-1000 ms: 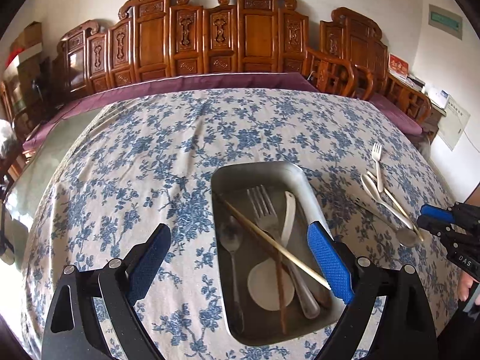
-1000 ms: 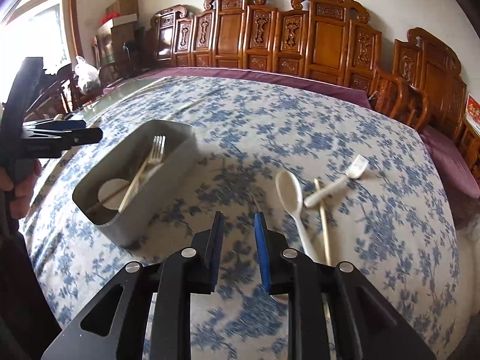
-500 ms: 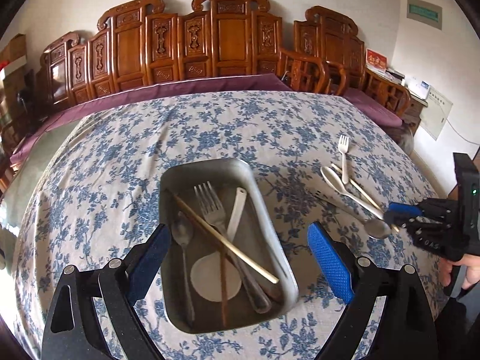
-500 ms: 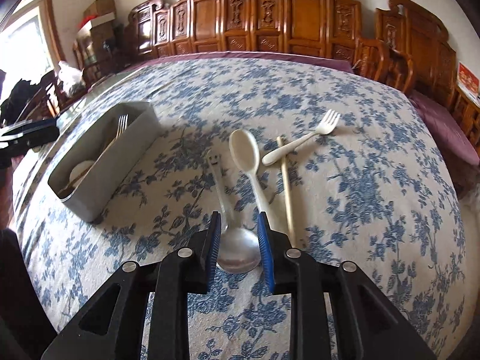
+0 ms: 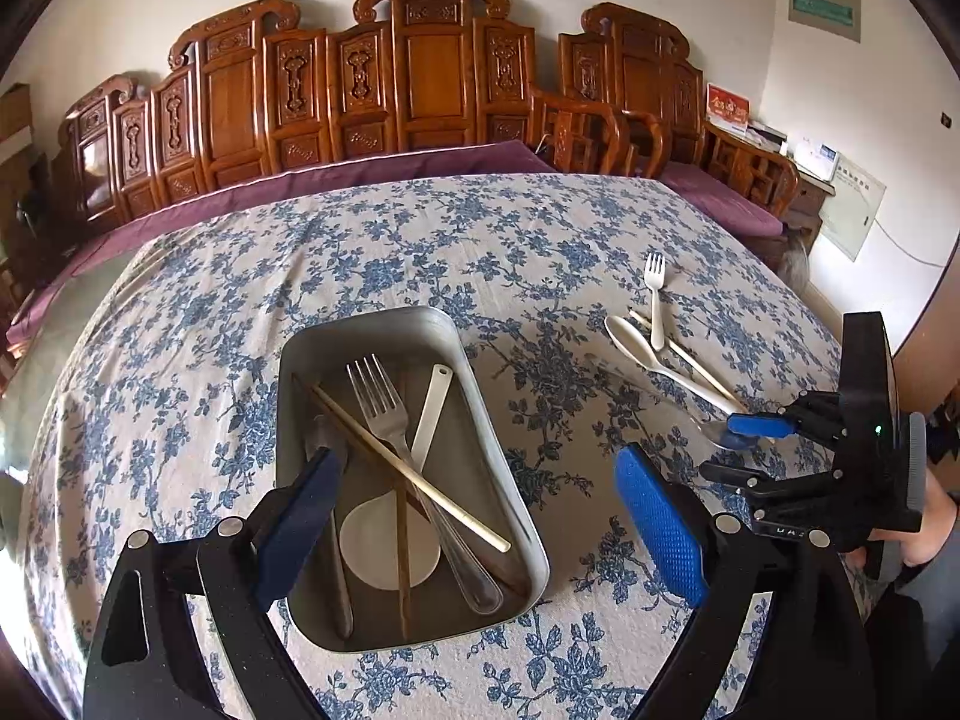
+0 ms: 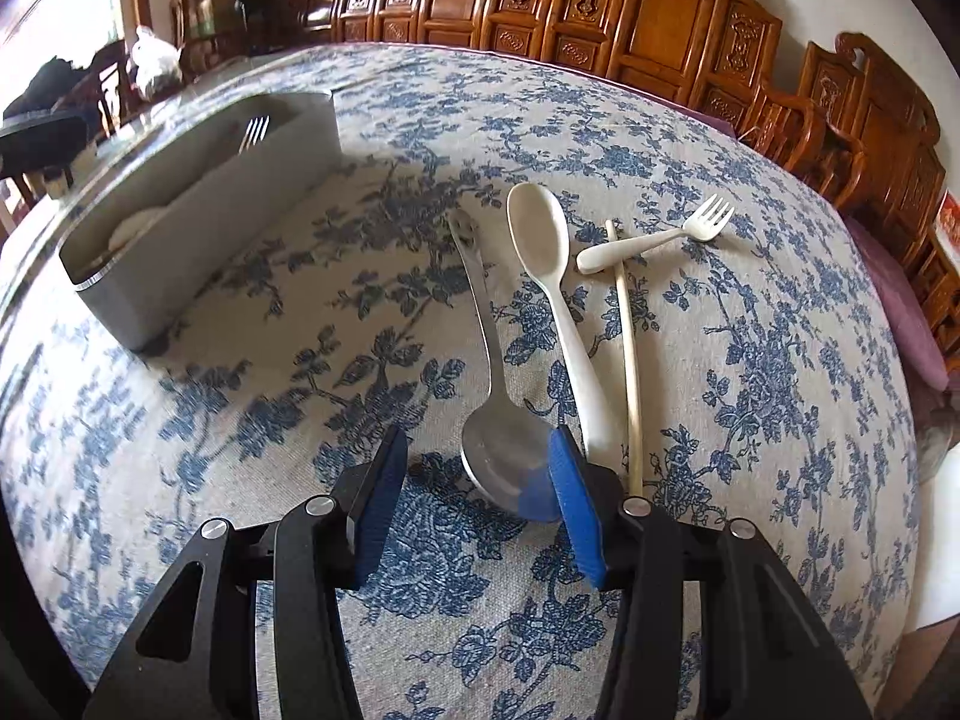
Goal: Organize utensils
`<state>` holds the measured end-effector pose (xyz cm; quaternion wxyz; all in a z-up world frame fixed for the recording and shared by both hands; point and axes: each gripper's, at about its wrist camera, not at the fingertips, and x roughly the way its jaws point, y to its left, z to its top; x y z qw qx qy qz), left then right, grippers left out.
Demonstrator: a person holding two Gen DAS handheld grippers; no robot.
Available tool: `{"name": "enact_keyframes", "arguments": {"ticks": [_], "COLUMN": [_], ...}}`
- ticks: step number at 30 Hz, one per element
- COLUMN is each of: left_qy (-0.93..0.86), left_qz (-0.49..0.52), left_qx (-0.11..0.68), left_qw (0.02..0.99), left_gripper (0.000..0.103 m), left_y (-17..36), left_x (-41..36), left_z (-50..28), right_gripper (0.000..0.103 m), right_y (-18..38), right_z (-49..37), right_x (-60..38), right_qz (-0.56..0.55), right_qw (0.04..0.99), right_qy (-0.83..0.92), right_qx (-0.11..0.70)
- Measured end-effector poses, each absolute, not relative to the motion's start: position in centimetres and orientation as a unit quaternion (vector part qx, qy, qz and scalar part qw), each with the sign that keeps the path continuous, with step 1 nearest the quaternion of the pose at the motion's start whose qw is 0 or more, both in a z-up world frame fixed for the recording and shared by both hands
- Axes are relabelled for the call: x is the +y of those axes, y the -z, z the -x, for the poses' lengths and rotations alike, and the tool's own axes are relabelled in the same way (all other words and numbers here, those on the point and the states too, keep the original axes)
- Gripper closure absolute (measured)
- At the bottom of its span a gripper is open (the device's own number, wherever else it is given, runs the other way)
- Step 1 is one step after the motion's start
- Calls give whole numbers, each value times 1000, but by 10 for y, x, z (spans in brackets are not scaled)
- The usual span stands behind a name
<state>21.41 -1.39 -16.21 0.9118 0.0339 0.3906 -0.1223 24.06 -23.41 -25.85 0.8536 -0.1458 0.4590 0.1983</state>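
Note:
A grey metal tray (image 5: 492,408) (image 6: 252,180) on the flowered tablecloth holds a metal fork (image 5: 384,402), a white spoon (image 5: 390,534), a metal spoon and chopsticks. My left gripper (image 5: 474,516) is open and empty, hovering over the tray's near end. My right gripper (image 6: 474,504) (image 5: 744,450) is open, low over the cloth, with the bowl of a metal spoon (image 6: 504,456) between its fingertips. Beside that spoon lie a white spoon (image 6: 540,246), a pale chopstick (image 6: 627,330) and a small white fork (image 6: 654,237).
Carved wooden chairs (image 5: 420,72) and purple cushions (image 5: 336,180) line the far side of the table. The table edge falls away at the right (image 6: 906,420). Bare cloth lies between the tray and the loose utensils.
My right gripper has opened from nearly shut and come down close around the metal spoon's bowl. My left gripper has shifted right, so the tray sits more to its left.

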Motion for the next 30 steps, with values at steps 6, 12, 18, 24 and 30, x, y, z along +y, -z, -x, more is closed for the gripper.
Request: {"name": "enact_keyframes", "arguments": {"ticks": [6, 12, 18, 24, 30], "left_qy": [122, 124, 124, 123, 126], "left_qz": [-35, -39, -44, -48, -52], "left_qx": [391, 392, 393, 393, 393], "left_qw": [912, 911, 910, 910, 909], "left_gripper": [14, 14, 14, 14, 14], "left_y": [161, 163, 164, 166, 167], "left_x": [-14, -16, -19, -22, -26], "left_z": [-213, -213, -211, -210, -209], "right_gripper": [56, 71, 77, 92, 99], "right_y": [259, 259, 258, 251, 241], "right_z": [-246, -254, -255, -253, -258], "right_x": [-241, -253, -252, -251, -256], "right_qz": [125, 100, 100, 113, 118], "right_qw": [851, 850, 849, 853, 861], "right_qy": [-203, -212, -222, -217, -208], "right_qx": [467, 471, 470, 462, 449]}}
